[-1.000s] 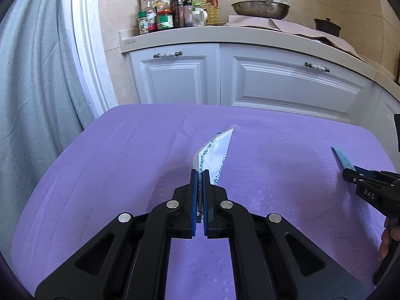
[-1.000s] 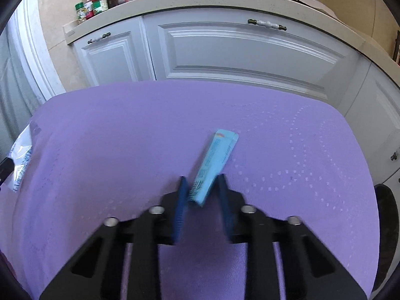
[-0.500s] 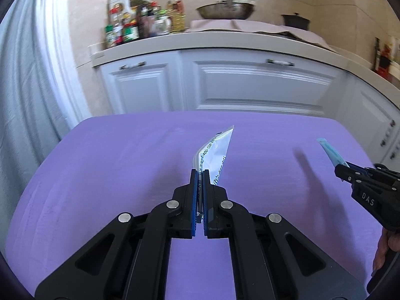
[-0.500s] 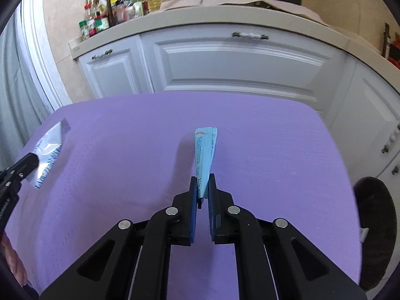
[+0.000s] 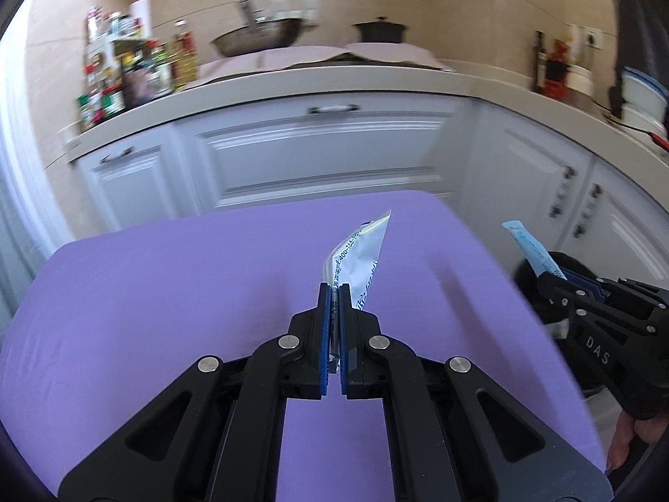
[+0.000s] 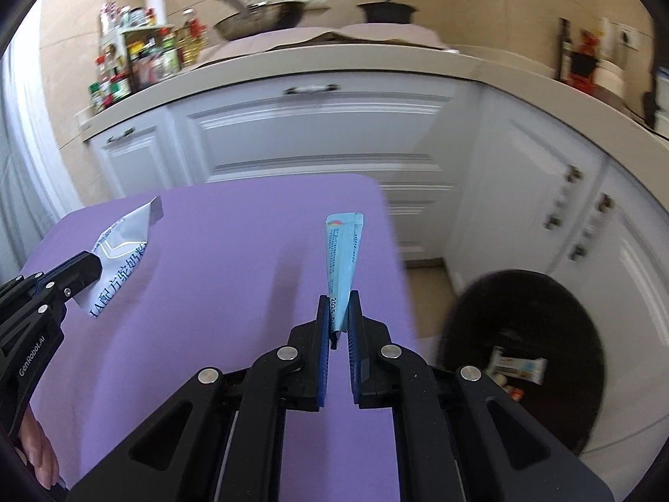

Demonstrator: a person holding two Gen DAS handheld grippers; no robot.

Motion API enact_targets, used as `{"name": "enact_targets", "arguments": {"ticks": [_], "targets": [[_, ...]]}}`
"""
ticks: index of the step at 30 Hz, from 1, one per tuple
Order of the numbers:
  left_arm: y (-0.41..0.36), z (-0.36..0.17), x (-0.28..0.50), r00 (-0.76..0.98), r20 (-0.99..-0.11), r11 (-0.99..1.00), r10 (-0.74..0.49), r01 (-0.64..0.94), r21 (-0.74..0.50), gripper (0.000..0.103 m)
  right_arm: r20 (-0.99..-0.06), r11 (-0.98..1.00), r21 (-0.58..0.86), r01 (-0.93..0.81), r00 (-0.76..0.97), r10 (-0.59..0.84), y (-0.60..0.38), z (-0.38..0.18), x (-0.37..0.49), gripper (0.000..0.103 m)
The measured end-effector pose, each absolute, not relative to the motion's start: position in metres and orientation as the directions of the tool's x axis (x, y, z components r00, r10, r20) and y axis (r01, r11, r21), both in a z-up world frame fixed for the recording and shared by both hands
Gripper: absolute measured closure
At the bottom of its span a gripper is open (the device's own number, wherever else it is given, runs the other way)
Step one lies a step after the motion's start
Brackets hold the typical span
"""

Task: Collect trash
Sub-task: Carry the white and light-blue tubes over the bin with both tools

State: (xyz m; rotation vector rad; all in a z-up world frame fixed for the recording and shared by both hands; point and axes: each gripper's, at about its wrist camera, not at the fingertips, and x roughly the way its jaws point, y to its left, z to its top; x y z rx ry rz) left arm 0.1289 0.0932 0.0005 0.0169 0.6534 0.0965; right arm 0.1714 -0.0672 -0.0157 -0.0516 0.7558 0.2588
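Both hand-held grippers, left (image 5: 333, 293) pinching silver wrapper (image 5: 359, 257), right (image 6: 338, 305) blue sachet (image 6: 343, 259), have swung toward the bin (image 6: 522, 359).

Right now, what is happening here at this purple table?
A person is clearing trash with two hand-held grippers. The left gripper is shut on a silver sachet, and the right gripper is shut on a light blue sachet. Both sachets are held up off the purple table. A black bin stands on the floor to the right of the table, with some wrappers already inside it. Neither sachet is in the bin yet.
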Motion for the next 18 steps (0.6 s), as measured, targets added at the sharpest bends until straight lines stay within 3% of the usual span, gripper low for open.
{"name": "enact_targets", "arguments": {"ticks": [18], "targets": [[-0.086,-0.018,0.161,0.772,-0.626,0.980,-0.108,0.189,0.064,0.099,-0.684,0.998,0.065,0.026,0.729,0.026,-0.231,-0.030,0.149,0.094]]}}
